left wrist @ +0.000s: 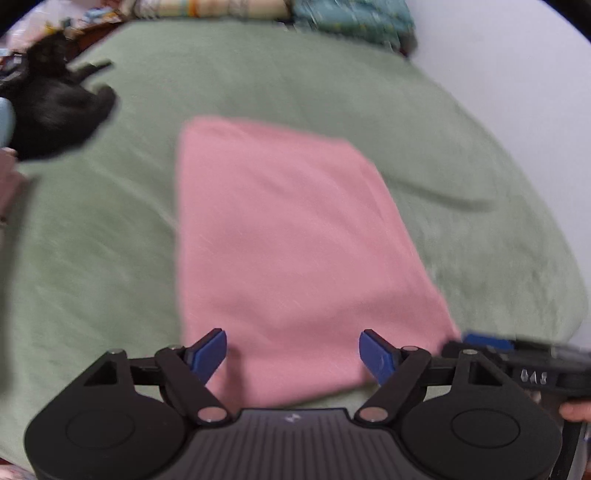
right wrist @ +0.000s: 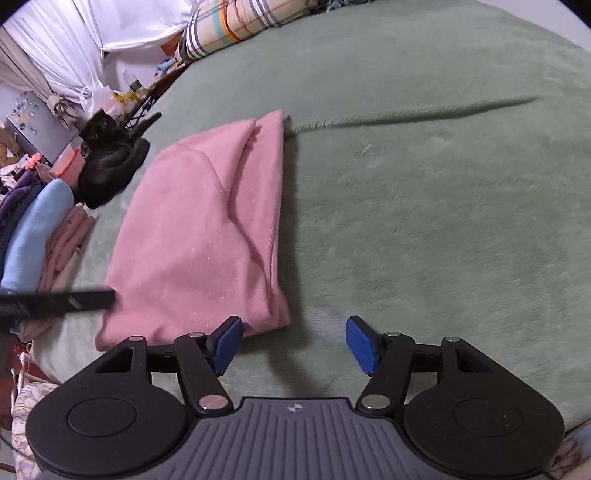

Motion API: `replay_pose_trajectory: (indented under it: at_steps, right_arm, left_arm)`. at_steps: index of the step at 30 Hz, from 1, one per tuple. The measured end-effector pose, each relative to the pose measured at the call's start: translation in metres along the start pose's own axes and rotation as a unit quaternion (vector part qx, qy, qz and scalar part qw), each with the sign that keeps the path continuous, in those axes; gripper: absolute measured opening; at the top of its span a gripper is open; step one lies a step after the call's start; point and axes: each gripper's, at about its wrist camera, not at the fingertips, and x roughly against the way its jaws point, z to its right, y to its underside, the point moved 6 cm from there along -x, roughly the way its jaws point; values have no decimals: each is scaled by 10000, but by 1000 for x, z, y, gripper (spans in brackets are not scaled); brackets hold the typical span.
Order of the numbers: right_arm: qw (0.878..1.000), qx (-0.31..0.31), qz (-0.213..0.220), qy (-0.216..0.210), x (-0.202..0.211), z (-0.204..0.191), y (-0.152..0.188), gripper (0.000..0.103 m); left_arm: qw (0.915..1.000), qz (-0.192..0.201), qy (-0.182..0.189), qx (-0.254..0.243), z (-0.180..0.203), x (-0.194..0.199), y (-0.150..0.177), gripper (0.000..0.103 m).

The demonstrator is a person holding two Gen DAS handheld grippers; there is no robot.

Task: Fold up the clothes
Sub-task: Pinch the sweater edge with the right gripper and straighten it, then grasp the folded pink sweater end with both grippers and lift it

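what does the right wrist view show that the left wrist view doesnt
Only the right wrist view shows the stack of folded clothes at the left edge of the bed, the white curtains and the right gripper, open over bare blanket. Only the left wrist view shows the wall and the left gripper, open above the pink garment. Both show the folded pink garment, the green blanket and the black cat.

A wide bed (right wrist: 424, 184) under a sage-green blanket (left wrist: 295, 74), plain pale wall (left wrist: 517, 55) alongside, white curtains (right wrist: 55, 48) at the far end, striped bedding (right wrist: 236, 26) bundled by the head.
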Motion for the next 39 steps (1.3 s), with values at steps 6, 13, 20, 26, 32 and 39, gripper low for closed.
replay_pose_trajectory:
  at_steps: [6,13,20,26,32,39]
  right_arm:
    - [9789,-1493,71,-1393,-4,30,-21,68]
    - [9668,-1889,-552,-1630,-57,48,-48,69]
    - [9675,-1584,-997,-1702,-91,24,-69,80]
    - [9644,-1502,-1073,-1896,-103,5,-70,90]
    - [9675,-1104,-1079,-2004,-109,-17,-68,89]
    - [9721,-1090,-1006,-1815,-112,-17,-63,44]
  left_arm:
    - [9800,-173,1245,1546,-85,-12,-19,79]
    - [9579,-859,1785,2078,-109,-67,-13,78]
    - [9401,-843,2351,2322,-94,-94,-26,78]
    - [9613,-891,1947,1731,-54,-115,-37,85]
    - [9817,-846,1411,964,-17,-122,-39,88]
    - [9869,-780,1145,831,-14,-112,-40,57]
